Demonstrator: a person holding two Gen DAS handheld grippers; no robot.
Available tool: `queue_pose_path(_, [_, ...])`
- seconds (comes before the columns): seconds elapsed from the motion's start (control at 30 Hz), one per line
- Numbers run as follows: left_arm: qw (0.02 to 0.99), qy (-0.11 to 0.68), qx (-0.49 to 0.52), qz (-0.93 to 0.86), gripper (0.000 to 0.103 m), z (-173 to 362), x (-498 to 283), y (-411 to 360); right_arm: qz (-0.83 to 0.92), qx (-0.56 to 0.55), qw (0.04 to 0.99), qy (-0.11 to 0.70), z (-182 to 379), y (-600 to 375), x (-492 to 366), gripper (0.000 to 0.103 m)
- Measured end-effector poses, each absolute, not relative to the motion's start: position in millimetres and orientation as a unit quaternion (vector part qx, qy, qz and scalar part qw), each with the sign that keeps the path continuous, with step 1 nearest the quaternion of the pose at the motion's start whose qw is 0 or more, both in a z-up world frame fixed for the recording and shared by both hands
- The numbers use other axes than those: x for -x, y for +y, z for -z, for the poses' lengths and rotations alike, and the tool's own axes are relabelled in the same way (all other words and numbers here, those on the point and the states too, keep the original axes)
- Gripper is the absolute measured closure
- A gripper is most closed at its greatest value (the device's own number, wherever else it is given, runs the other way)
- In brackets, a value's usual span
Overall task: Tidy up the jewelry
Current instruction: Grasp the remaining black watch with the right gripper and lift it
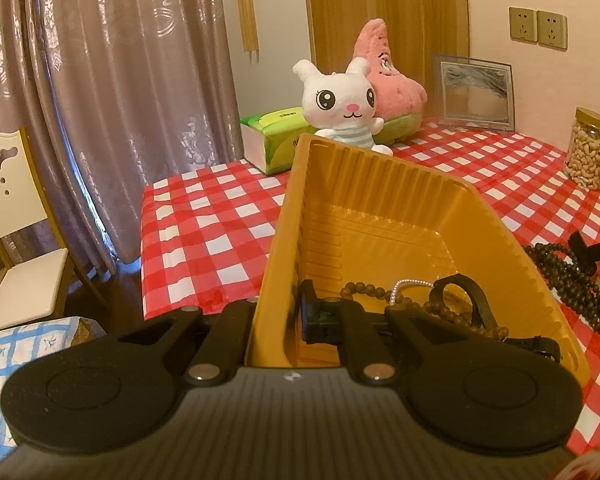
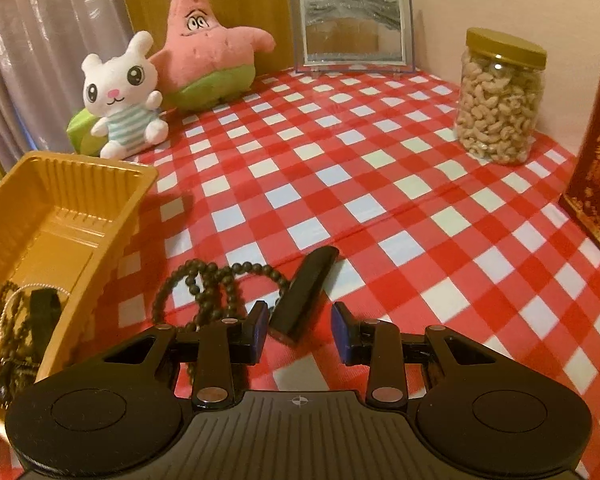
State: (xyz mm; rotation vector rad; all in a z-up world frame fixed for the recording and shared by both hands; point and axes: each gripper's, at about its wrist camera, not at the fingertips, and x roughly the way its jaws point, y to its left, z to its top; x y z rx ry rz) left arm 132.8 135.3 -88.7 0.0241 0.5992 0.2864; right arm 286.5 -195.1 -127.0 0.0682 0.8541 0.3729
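My left gripper [image 1: 280,314] is shut on the near left wall of a golden plastic tray [image 1: 380,216], one finger outside the wall and one inside. Brown beads [image 1: 364,292], a thin pearl chain [image 1: 404,286] and a black strap [image 1: 468,296] lie inside the tray. On the checked cloth to the tray's right lies a dark bead necklace [image 2: 204,284]. Beside it is a black band [image 2: 306,288], its near end between the fingers of my right gripper [image 2: 300,330]. That gripper is open and low over the cloth; its pads do not press the band.
A white rabbit plush [image 2: 120,96], a pink star plush [image 2: 208,52] and a green tissue box [image 1: 276,140] line the back. A glass frame [image 2: 352,28], a cashew jar [image 2: 500,100] and a red box [image 2: 596,184] stand to the right. A chair [image 1: 16,232] stands off the table's left edge.
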Motion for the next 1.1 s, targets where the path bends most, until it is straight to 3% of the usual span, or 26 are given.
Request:
queue_pose_path(0.33, [0.945, 0.295, -0.018, -0.143, 0.094, 86.4, -137.3, 134.1, -0.172, -0.043, 0.892, 0.415, 139.8, -193.4, -304.9, 0.068])
queue_pose_path(0.47, [0.945, 0.295, -0.017, -0.143, 0.094, 86.2, -137.6, 134.2, -0.178, -0.029, 0.896, 0.406, 138.4, -194.3, -301.9, 0.08])
queue_pose_path(0.8, [0.945, 0.294, -0.018, -0.142, 0.094, 86.0, -137.3, 133.5, -0.163, -0.042, 0.896, 0.41, 129.4, -217.1, -291.5, 0.081])
queue_pose_path(1.1, [0.945, 0.293, -0.021, -0.142, 0.094, 85.6, -138.0, 133.2, -0.227, -0.075, 0.889, 0.39, 86.7, -187.5, -263.2, 0.081])
